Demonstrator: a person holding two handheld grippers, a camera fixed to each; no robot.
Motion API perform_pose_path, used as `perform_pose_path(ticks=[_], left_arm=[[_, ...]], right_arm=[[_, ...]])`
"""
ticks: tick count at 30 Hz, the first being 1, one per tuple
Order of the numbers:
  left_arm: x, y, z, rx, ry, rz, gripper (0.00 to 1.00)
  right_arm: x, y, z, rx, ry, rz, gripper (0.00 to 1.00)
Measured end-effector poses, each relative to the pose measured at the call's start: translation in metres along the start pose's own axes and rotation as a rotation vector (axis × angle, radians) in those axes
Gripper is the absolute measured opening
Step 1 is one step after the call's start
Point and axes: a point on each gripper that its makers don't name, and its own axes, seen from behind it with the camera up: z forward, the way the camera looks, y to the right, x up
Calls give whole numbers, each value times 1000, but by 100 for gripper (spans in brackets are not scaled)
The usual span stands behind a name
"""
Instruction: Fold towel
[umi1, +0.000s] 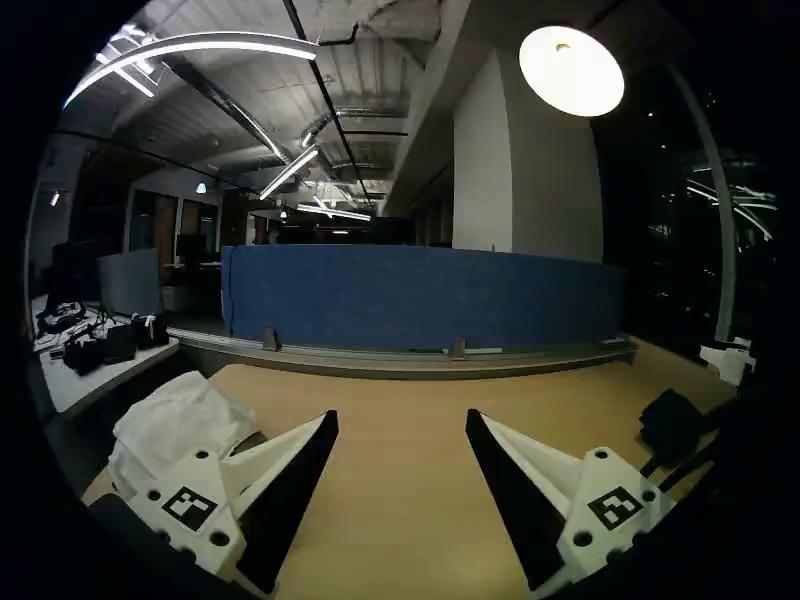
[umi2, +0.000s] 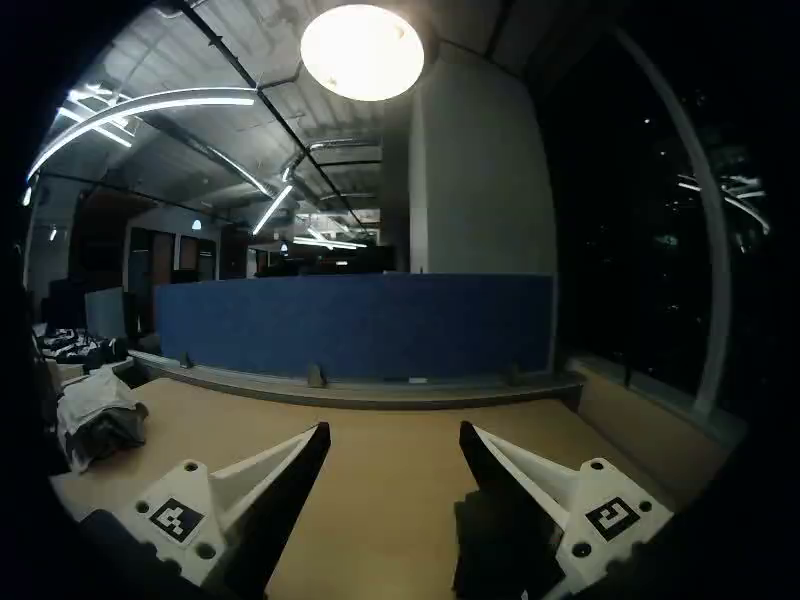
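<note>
— Far left in the left gripper view: what's there?
— A white towel (umi1: 180, 420), crumpled in a heap on the wooden table (umi1: 400, 480). It is left of the left claw (umi1: 401, 414) and partly hidden behind its left finger.
— Which way does it point?
— Can't be told. It is bunched, with no straight edge showing. The heap spreads wider than it stands high, lying roughly across the claw's line of sight, but it has no sure long axis.
— And the claw itself?
— Fingers spread wide, bare tabletop between them, nothing gripped. Ahead, a blue divider (umi1: 420, 295) runs along the table's far edge; a round lamp (umi1: 570, 70) glows above and to the right. A dark object (umi1: 670, 418) sits right of the right finger; what it is, unclear.
— The right gripper view?
— The towel (umi2: 95, 410) at far left, near the table's left edge, well left of the right claw (umi2: 394, 425) and apart from it. It is a rumpled white-and-grey mound, its direction unreadable. Fingers wide apart here too, holding nothing. Divider (umi2: 350, 325) straight ahead, lamp (umi2: 362, 50) overhead.
</note>
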Motion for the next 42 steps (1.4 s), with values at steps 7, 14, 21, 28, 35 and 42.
perform_pose_path(ticks=[7, 14, 21, 28, 35, 42], left_arm=[[3, -10, 1, 29, 27, 1, 95], [-8, -19, 5, 44, 32, 0, 95], [-23, -35, 8, 71, 38, 9, 95], [-49, -41, 11, 77, 42, 53, 95], [-84, -39, 19, 68, 35, 70, 95], [-104, -46, 25, 70, 65, 44, 95]], right_arm=[[0, -7, 3, 2, -2, -10, 100], [-4, -15, 3, -1, -14, -34, 100], [-14, -13, 2, -17, -19, -39, 100], [-26, -11, -1, -28, -29, -39, 100], [-42, -5, -3, -57, -77, 5, 100], [-40, -3, 1, -85, -90, 14, 100]])
